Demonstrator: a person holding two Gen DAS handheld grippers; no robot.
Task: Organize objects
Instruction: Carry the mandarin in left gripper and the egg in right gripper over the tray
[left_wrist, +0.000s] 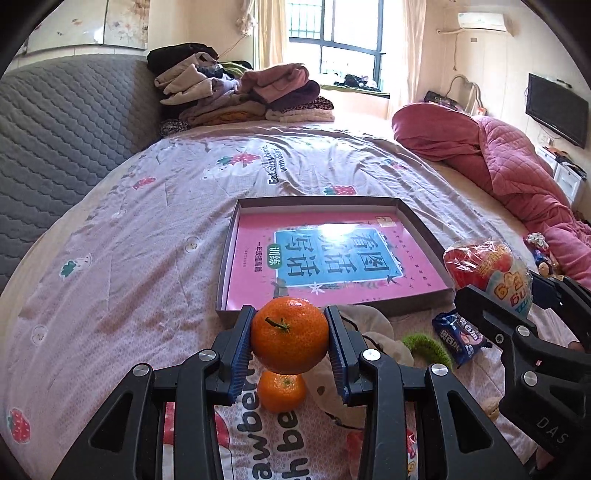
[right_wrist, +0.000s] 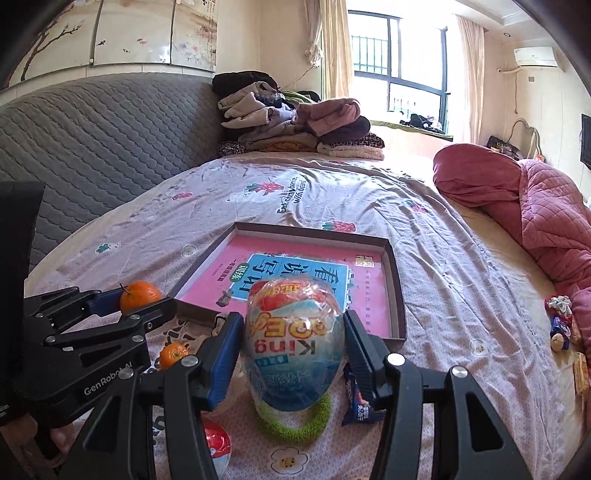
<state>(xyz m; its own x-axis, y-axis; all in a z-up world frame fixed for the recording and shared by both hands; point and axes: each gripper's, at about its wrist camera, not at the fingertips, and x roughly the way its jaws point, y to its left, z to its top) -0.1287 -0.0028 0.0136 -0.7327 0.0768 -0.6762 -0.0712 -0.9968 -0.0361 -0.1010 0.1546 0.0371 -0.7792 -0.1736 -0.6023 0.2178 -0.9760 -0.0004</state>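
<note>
Left gripper jaws clamp a round orange tangerine; right gripper jaws clamp a plastic-wrapped egg-shaped toy, both above the bed.

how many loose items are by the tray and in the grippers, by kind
round orange tangerines: 2
plastic-wrapped egg-shaped toys: 1
fuzzy green rings: 1
dark blue snack packets: 1
red-and-white balls: 1
total: 6
</note>
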